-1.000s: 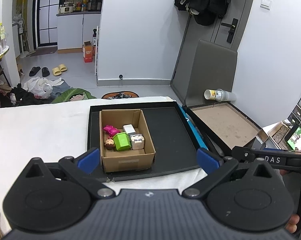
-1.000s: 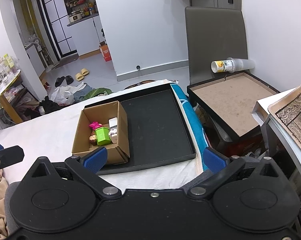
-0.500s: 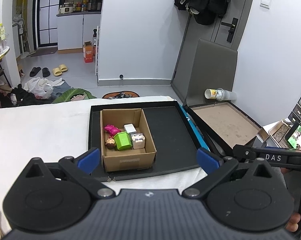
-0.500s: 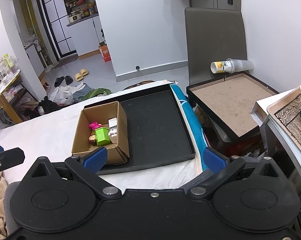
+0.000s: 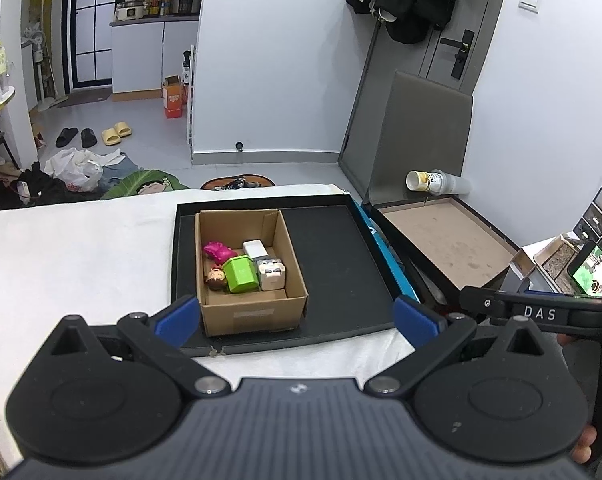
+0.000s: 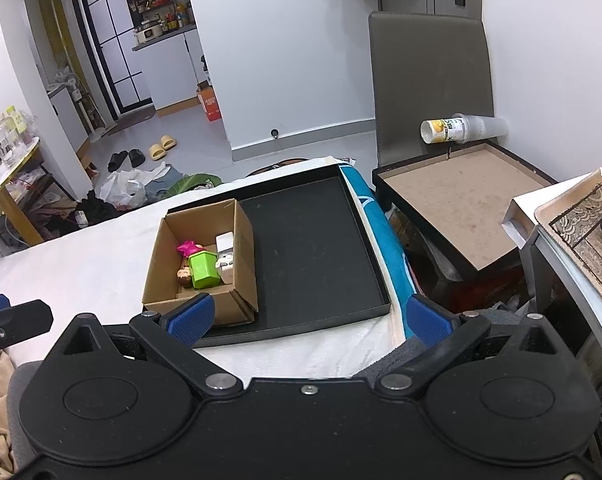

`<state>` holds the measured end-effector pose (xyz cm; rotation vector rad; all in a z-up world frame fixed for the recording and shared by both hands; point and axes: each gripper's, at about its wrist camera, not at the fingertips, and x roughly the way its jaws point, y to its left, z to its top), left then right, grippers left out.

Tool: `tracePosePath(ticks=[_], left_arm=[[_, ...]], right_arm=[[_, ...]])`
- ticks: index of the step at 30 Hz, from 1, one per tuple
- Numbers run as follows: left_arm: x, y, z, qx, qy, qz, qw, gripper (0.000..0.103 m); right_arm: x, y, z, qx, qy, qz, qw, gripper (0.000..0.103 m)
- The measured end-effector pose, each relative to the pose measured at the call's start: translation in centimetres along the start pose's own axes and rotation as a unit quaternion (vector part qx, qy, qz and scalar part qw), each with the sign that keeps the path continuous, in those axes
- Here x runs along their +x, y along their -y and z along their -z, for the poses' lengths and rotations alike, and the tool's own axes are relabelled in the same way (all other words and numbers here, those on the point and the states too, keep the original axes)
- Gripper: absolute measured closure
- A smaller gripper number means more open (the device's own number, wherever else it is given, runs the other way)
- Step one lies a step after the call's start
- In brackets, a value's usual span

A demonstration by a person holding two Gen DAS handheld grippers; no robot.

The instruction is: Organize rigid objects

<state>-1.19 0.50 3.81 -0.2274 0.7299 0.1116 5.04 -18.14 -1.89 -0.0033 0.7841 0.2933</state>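
Observation:
A cardboard box (image 5: 253, 312) stands in the left half of a black tray (image 5: 341, 276) on a white-covered table. In it lie a green block (image 5: 241, 274), a pink toy (image 5: 217, 251), a small brown-haired figure (image 5: 216, 277), a white block (image 5: 255, 248) and a grey-white cube (image 5: 272, 274). My left gripper (image 5: 297, 320) is open and empty, just short of the box's near wall. My right gripper (image 6: 309, 318) is open and empty, near the tray's front edge (image 6: 301, 330); the box (image 6: 205, 256) sits ahead to its left.
A grey chair (image 6: 433, 80) right of the table carries a brown-bottomed tray (image 6: 461, 208) and a tipped plastic cup (image 6: 461, 130). A blue cloth (image 6: 385, 240) hangs at the table's right edge. A side table (image 6: 581, 232) stands at the far right. Clutter lies on the floor beyond.
Both grippers have barely shifted; the box and tray look slightly nearer and more centred. Nothing was picked up or let go.

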Motion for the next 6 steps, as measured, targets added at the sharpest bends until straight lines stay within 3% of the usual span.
tracePosePath(ticks=[6], left_arm=[[-0.09, 0.02, 0.15, 0.001, 0.008, 0.001, 1.0, 0.001]], right_arm=[[0.07, 0.12, -0.04, 0.002, -0.001, 0.003, 1.0, 0.0]])
